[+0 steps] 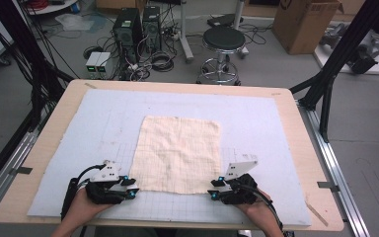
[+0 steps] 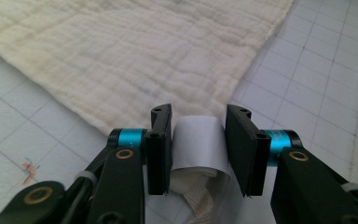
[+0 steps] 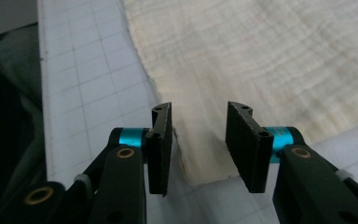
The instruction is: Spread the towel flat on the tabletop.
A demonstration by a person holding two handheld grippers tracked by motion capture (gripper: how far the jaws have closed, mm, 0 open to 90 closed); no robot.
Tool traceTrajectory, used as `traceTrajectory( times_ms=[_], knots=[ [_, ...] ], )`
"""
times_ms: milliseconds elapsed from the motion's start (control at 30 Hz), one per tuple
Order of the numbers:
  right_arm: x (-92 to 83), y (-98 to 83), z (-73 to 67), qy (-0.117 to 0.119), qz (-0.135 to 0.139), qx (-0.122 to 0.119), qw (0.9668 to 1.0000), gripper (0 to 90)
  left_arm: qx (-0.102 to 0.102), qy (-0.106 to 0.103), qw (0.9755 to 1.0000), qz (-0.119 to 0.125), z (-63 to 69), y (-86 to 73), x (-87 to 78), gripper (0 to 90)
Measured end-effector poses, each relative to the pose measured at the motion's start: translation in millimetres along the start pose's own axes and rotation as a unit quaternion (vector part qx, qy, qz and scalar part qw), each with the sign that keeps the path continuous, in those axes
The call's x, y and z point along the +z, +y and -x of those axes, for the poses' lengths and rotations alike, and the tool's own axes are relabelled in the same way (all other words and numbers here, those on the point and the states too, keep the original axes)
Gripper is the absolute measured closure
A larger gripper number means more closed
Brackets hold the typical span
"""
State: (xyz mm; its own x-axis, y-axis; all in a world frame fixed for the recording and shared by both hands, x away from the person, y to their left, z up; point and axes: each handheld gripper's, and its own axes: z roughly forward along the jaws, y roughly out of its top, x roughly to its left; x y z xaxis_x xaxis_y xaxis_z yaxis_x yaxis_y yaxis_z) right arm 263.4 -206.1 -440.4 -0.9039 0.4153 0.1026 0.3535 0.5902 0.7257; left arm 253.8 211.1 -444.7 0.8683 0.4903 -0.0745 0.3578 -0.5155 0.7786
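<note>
A cream cloth (image 1: 177,154) lies flat and roughly square in the middle of the high view, spread on a pale gridded mat (image 1: 276,118) that covers the wooden tabletop (image 1: 306,148). Its near edge runs left to right across the lower part of the frame, and a person's two hands come in from the bottom, one at each near corner. The left gripper (image 1: 131,190) sits at the lower left corner of the cloth and the right gripper (image 1: 213,190) at the lower right — both about equally close, so neither hand has the advantage.

From both grippers the cloth spreads away and toward the frame's centre.

The left gripper view adds detail: its jaws (image 2: 199,149) stand parted, with a curl of white material (image 2: 199,144) between them and a bunched piece below it. Whether the jaws press on it cannot be told. The cloth (image 2: 144,56) fills the upper frame, its corner just ahead of the jaws.

The right gripper view shows jaws (image 3: 199,147) spread apart and holding nothing, straddling the cloth's corner (image 3: 205,163), which lies flat on the mat below them.
</note>
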Motion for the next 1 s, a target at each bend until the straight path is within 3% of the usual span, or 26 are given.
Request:
traceTrajectory(
  times_ms=[167, 367, 1000],
  knots=[
    [1.3, 0.0, 1.5, -0.008, -0.002, 0.006, 0.9999, 70.6, -0.005, 0.002, 1.0, -0.001, -1.3, -0.1, -0.1, 72.4],
    [1.3, 1.6, 2.5, -0.015, -0.008, 0.004, 0.9999, 78.8, 0.003, 0.0, 1.0, -0.003, -0.8, 0.5, -0.2, 83.3],
    [-5.5, -0.2, -1.1, -0.001, 0.006, 0.007, 1.0, 81.0, 0.024, -0.003, 0.9997, 0.002, 11.7, 2.0, -7.7, 85.7]
  ],
)
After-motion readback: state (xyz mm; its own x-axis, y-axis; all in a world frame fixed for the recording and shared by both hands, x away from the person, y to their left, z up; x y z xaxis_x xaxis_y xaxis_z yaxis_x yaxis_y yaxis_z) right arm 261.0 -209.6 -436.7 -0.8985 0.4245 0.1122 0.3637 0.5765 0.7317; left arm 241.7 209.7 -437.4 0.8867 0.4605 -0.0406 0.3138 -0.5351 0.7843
